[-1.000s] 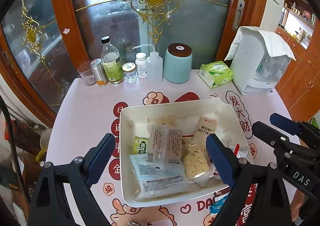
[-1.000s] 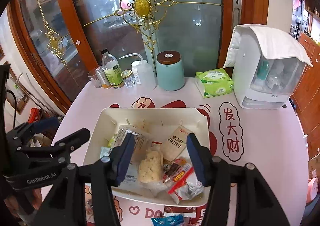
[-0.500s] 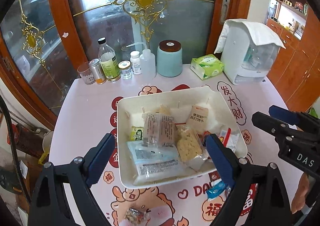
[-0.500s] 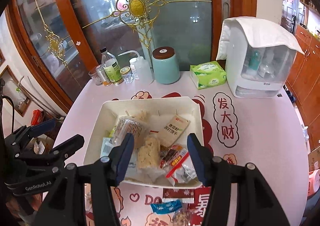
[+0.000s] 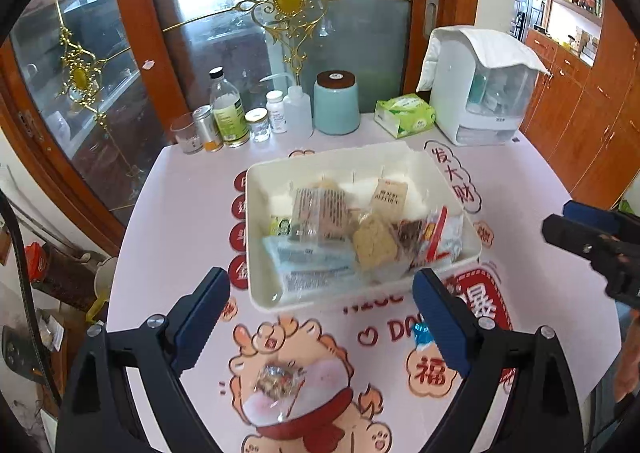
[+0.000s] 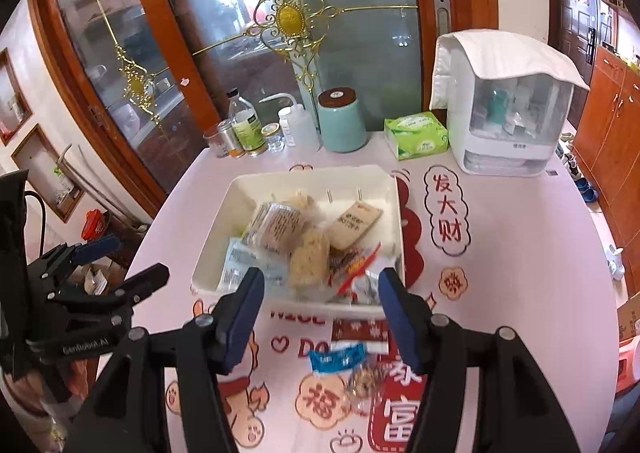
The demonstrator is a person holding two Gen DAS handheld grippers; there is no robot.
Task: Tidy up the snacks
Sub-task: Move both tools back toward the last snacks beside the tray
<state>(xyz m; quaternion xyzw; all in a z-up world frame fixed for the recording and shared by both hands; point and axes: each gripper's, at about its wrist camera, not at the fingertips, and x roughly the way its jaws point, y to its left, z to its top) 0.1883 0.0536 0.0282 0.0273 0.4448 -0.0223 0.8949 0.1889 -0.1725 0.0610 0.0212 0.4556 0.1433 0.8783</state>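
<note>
A white tray (image 5: 256, 193) (image 6: 224, 213) holds several snack packets on the pink table. Loose on the table in front of it lie a clear-wrapped candy (image 5: 278, 377), a blue packet (image 6: 338, 357) (image 5: 422, 333), a dark red packet (image 6: 356, 331) and a clear packet of nuts (image 6: 366, 381). My left gripper (image 5: 322, 317) is open and empty, above the table in front of the tray. My right gripper (image 6: 322, 313) is open and empty, above the tray's front edge and the loose packets.
At the back of the table stand a glass (image 5: 186, 135), a bottle (image 5: 228, 109), small jars, a squeeze bottle (image 5: 298, 113), a teal canister (image 5: 336, 103), a green tissue pack (image 5: 404, 115) and a white covered appliance (image 5: 480, 89). A glass door is behind.
Both grippers have pulled back and up from the tray. The tray looks farther away and loose packets on the near table have come into view.
</note>
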